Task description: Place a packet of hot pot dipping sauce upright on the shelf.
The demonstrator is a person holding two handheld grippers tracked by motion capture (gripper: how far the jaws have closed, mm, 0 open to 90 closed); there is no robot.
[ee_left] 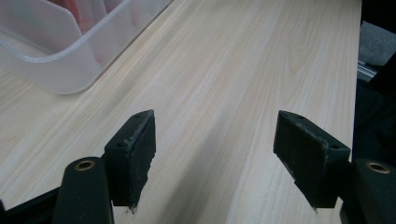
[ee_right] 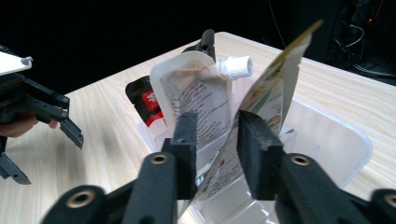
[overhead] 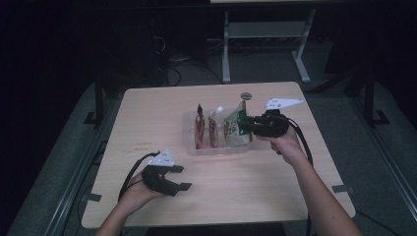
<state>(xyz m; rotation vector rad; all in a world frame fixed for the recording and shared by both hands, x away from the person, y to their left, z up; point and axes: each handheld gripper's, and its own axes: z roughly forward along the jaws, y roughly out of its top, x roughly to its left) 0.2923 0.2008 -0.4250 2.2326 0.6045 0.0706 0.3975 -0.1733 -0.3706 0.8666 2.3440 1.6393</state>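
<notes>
High view: wooden table (overhead: 147, 113) in a dark room, clear plastic bin (overhead: 189, 142) near its middle, three pouches standing upright inside.
Right gripper (overhead: 249, 127): at the bin's right end, jaws on either side of the green pouch (overhead: 235, 125), rightmost of the three.
Right gripper view: jaws parted a little around the green pouch (ee_right: 273, 88); left pad against the film low down, right pad close beside it, a firm pinch not evident.
Neighbours: white spouted pouch (ee_right: 201, 93) just left of the green one and leaning against it; red pouch (ee_right: 148, 103) farther left, in the bin (ee_right: 345, 140).
Left gripper (overhead: 180, 178): near left part of the table, well apart from the bin, jaws spread wide with nothing between.
Left gripper view: bare wood between the spread pads, corner of the bin (ee_left: 56, 70) at far left.
Step in hand, as a judgement: settling the green pouch into the bin and letting go.
Doing it well: open wider before backing off; withdraw straight to the right so the pads do not drag the film.
Risk: pouch tipping onto the white spouted pouch if snagged.
</notes>
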